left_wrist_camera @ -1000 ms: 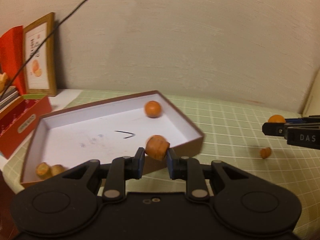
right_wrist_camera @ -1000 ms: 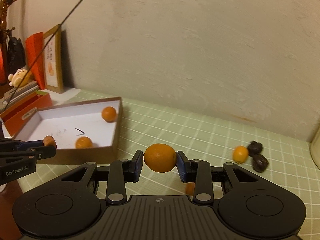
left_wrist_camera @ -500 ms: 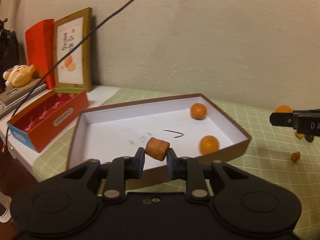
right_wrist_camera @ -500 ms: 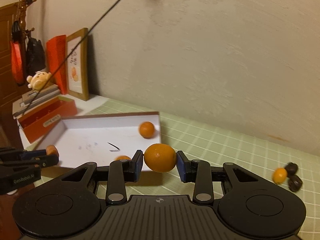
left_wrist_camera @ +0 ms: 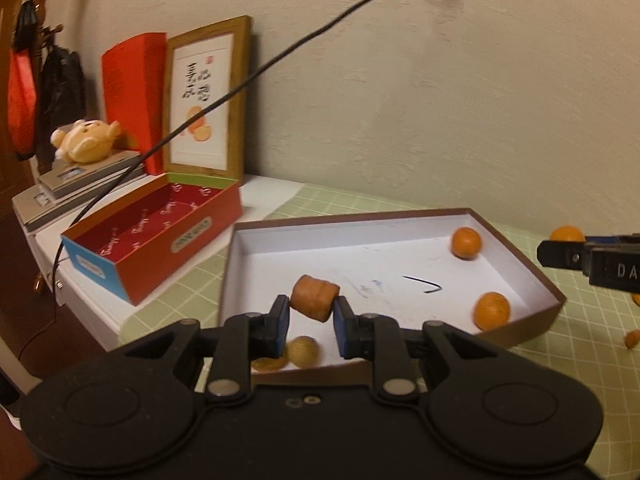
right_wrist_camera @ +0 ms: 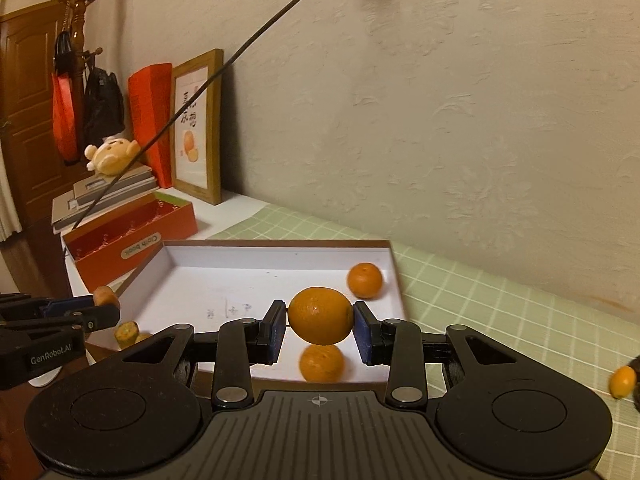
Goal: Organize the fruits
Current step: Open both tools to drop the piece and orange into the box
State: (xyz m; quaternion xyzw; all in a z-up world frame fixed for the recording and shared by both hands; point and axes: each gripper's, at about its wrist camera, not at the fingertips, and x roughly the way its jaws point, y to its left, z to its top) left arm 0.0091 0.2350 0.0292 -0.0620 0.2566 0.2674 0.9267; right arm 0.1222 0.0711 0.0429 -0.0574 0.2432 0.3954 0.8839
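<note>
My left gripper (left_wrist_camera: 308, 314) is shut on a small brownish-orange fruit (left_wrist_camera: 315, 297) and holds it above the near left part of a shallow white box with a brown rim (left_wrist_camera: 520, 252). Two oranges (left_wrist_camera: 466, 242) (left_wrist_camera: 491, 311) lie at the box's right side, and small yellowish fruits (left_wrist_camera: 303, 351) lie near its front edge. My right gripper (right_wrist_camera: 320, 322) is shut on an orange (right_wrist_camera: 320, 315) above the box's near right part (right_wrist_camera: 394, 264). Two oranges (right_wrist_camera: 364, 280) (right_wrist_camera: 322, 363) lie in the box below it.
An open red box (left_wrist_camera: 160, 240) stands left of the white box, with a framed picture (left_wrist_camera: 206, 100), a red bag and a plush toy (left_wrist_camera: 86, 140) on books behind. Loose small fruits (right_wrist_camera: 622, 381) lie on the green checked cloth to the right. A wall stands close behind.
Both grippers have moved left with their fruit, from over the cloth to above the white box. The second orange in the box has rolled a little.
</note>
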